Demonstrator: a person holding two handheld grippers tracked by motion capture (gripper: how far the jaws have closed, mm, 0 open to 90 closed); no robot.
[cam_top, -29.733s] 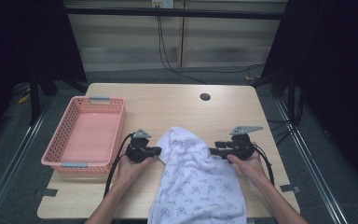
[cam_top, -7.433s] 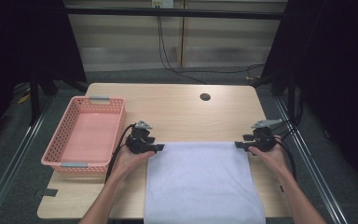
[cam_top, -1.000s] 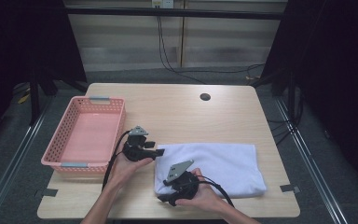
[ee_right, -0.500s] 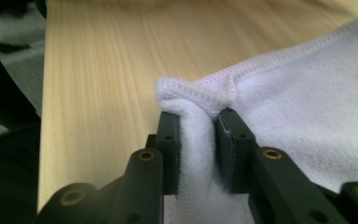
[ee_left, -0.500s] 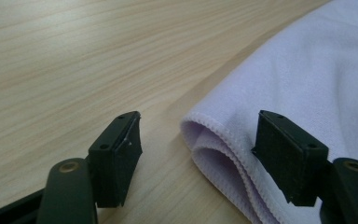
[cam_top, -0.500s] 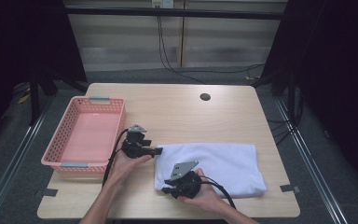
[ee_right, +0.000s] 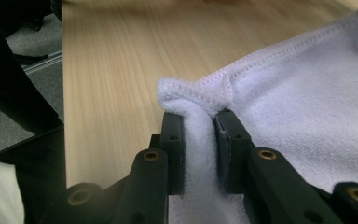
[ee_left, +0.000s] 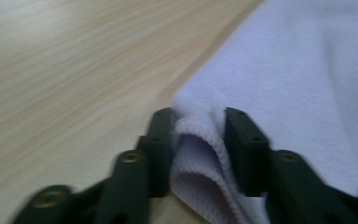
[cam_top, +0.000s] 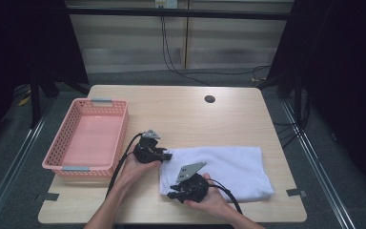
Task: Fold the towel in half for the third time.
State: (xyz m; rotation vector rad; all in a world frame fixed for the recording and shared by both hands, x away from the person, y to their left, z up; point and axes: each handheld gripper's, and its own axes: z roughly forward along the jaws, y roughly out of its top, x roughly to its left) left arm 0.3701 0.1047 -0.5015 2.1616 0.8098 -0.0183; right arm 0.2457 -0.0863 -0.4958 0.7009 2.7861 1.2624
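A white towel [cam_top: 224, 169] lies folded into a strip on the right half of the wooden table [cam_top: 181, 112]. My left gripper [cam_top: 166, 155] is at its far-left corner. Its jaws have just been closing, and the left gripper [ee_left: 200, 149] is shut on the doubled hem of the towel [ee_left: 307, 70]. My right gripper [cam_top: 174, 194] is at the near-left corner. Those jaws have also just been closing, and the right gripper [ee_right: 199, 128] is shut on a pinched-up fold of the towel [ee_right: 307, 102].
A pink plastic basket [cam_top: 57, 162] stands empty at the table's left edge. A round cable hole [cam_top: 209, 99] sits near the far edge. Bare wood runs between the basket and the towel and across the far half. Dark floor surrounds the table.
Since the earliest frames the spread towel has been folded into a strip, and the right gripper came to its near-left corner. Over the last second both hands have stayed almost still.
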